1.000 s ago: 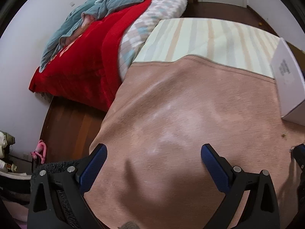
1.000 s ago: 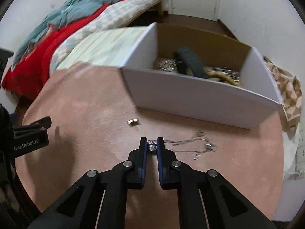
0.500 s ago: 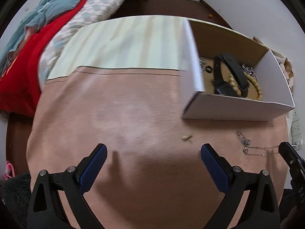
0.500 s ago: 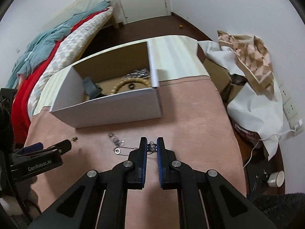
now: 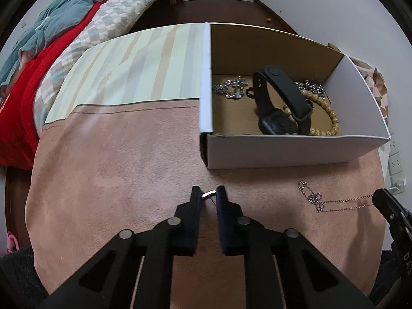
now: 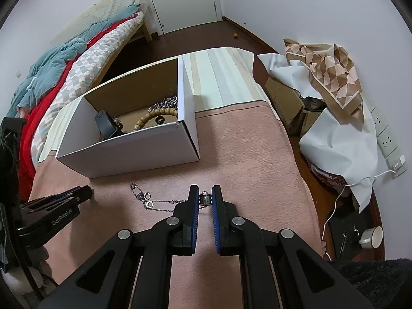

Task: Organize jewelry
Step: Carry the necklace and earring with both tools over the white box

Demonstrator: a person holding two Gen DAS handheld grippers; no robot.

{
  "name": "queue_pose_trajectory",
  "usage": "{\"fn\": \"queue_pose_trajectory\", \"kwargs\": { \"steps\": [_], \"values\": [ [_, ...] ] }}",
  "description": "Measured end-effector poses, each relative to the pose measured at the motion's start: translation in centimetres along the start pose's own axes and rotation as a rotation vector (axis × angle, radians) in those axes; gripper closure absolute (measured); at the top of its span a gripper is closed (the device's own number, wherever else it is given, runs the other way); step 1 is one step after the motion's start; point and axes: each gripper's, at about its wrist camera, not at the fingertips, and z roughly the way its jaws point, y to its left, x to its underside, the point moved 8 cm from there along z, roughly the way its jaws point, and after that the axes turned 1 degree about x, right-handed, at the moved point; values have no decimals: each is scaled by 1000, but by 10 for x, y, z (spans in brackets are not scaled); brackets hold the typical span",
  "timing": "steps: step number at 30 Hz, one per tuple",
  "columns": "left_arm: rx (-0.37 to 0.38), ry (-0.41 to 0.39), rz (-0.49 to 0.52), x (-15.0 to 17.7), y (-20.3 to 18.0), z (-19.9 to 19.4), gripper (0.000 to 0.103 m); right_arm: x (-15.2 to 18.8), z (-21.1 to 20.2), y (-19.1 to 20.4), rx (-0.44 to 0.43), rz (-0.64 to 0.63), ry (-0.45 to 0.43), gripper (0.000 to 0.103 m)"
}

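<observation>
My left gripper (image 5: 209, 193) points down at the pink cloth (image 5: 116, 170), its jaws closing with a small metal piece (image 5: 209, 194) pinched between the tips. My right gripper (image 6: 205, 197) is shut on the dark pendant (image 6: 205, 198) of a thin chain necklace (image 6: 154, 202) that trails left across the cloth, seen as the necklace (image 5: 334, 202) in the left wrist view. Behind stands a white cardboard box (image 5: 283, 152), the same box (image 6: 128, 154) in the right wrist view. It holds a black watch (image 5: 280, 100), a wooden bead bracelet (image 5: 332, 113) and silver chains (image 5: 231, 88).
A striped sheet (image 5: 128, 69) lies beyond the pink cloth, with a bed of red and teal blankets (image 5: 51, 38) to the left. On the right a white cloth and patterned scarf (image 6: 329, 72) cover cardboard boxes. Wall sockets (image 6: 386, 139), a cable and a cup (image 6: 370, 237) sit by the wall.
My left gripper has gone from wide open to closed on the small metal piece that lay on the cloth. Both views have swung round toward the box. The right gripper kept its grip.
</observation>
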Motion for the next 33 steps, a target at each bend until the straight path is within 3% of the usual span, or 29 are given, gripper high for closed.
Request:
{"fn": "queue_pose_trajectory", "kwargs": {
  "steps": [7, 16, 26, 30, 33],
  "values": [
    [3, -40, 29, 0, -2, -15, 94, -8, -16, 7, -23, -2, -28, 93],
    [40, -136, 59, -16, -9, -73, 94, -41, -72, 28, -97, -28, -112, 93],
    [125, -226, 70, -77, -10, -131, 94, -109, -150, 46, -179, -42, -238, 93],
    [145, -221, 83, -102, -9, -131, 94, -138, -152, 55, -190, -58, -256, 93],
    [153, -187, 88, -117, -7, -117, 94, -153, -131, 63, -195, -70, -220, 93]
  ]
}}
